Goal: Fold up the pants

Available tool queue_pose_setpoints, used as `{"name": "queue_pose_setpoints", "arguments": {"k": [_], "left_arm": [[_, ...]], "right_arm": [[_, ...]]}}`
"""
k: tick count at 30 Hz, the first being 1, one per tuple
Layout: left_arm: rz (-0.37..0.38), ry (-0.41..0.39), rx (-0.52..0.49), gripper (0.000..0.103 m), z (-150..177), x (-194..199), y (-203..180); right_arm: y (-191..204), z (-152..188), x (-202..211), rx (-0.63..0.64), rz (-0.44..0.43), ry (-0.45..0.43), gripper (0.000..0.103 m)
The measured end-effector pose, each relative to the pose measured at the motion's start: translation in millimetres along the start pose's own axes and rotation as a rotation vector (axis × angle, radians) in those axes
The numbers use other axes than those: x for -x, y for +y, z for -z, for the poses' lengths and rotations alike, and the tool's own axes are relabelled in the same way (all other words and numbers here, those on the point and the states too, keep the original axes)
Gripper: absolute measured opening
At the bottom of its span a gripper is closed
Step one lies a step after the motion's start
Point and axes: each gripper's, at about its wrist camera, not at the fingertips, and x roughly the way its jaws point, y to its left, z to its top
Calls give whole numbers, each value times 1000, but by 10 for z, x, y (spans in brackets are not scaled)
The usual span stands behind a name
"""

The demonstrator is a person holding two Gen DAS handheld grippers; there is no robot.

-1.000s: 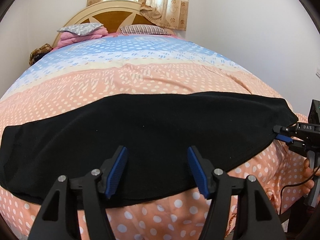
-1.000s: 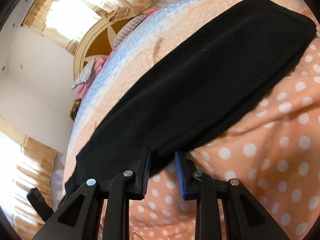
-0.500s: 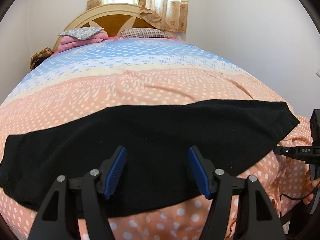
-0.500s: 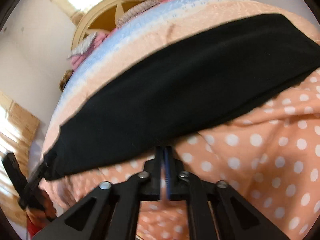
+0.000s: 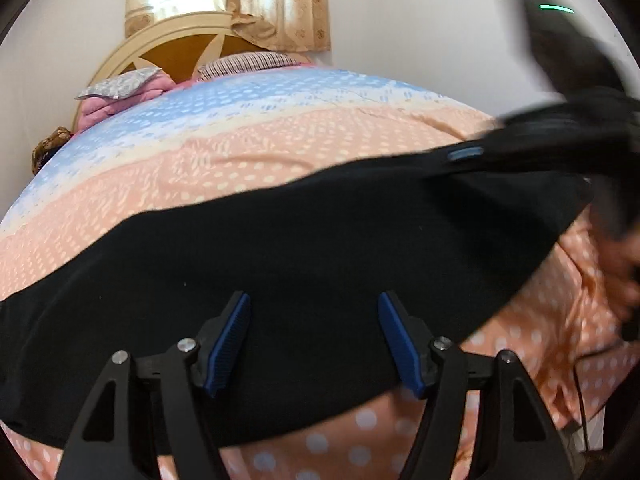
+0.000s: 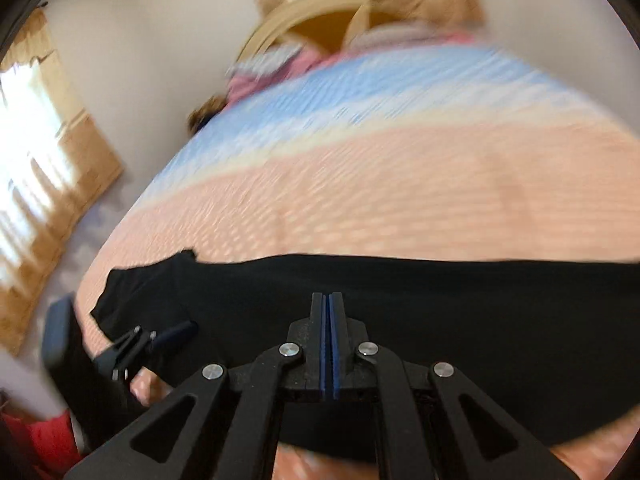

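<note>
Black pants (image 5: 280,264) lie in a long strip across the near edge of the bed. My left gripper (image 5: 314,340) is open above the middle of the pants and holds nothing. My right gripper (image 6: 329,340) has its jaws pressed together over the pants (image 6: 440,312); the view is blurred and I cannot see cloth between the pads. In the left wrist view the right gripper (image 5: 464,156) shows blurred over the right end of the pants, which looks lifted. The left gripper also shows in the right wrist view (image 6: 172,334).
The bed cover (image 5: 280,152) is peach with white dots, blue toward the headboard (image 5: 160,48). Pillows (image 5: 120,88) lie at the head. Curtained windows (image 6: 44,168) stand behind and to the left. A white wall is at the right.
My right gripper closed and swung fast from the pants' near edge up over their right end; that end now looks raised. My left gripper stayed open and moved slightly closer to the pants.
</note>
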Motion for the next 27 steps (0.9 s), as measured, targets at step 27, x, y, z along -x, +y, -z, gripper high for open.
{"name": "queue_pose_setpoints", "arguments": {"k": [27], "left_arm": [[170,24,-108,70,-577,-366,-733]], "right_arm": [[-2235,286,1486,-490,348,-158,2]]}}
